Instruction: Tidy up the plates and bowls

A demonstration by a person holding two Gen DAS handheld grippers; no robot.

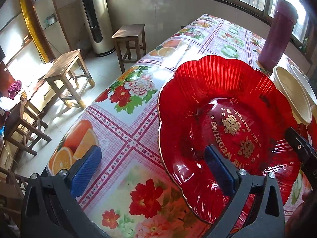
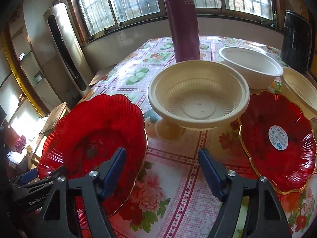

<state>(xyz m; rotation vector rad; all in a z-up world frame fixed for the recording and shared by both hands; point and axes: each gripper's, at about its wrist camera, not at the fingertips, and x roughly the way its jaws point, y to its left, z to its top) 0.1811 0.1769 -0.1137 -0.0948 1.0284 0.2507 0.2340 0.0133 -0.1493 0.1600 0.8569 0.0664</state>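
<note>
Red plates [image 2: 93, 136] lie left and right of a cream bowl [image 2: 198, 95]; both grippers, left [image 1: 152, 170] and right [image 2: 161, 170], have jaws apart, holding nothing

Gloss on the table, matt on my tools.

The tablecloth [image 1: 126, 130] looks like slick printed vinyl, throwing back window glare. Both red plates [image 2: 93, 130] [image 2: 277, 138] are glossy, see-through ribbed plastic with gold rims; one carries a paper sticker [image 2: 278, 137]. The cream bowls [image 2: 198, 95] are thin matt plastic, ridged inside. The flask [image 2: 183, 21] has a smooth satin purple coat. My pads [image 1: 87, 168] are textured blue rubber on matt black plastic with shiny metal screws. The stools [image 1: 65, 69] are bare wood.
</note>
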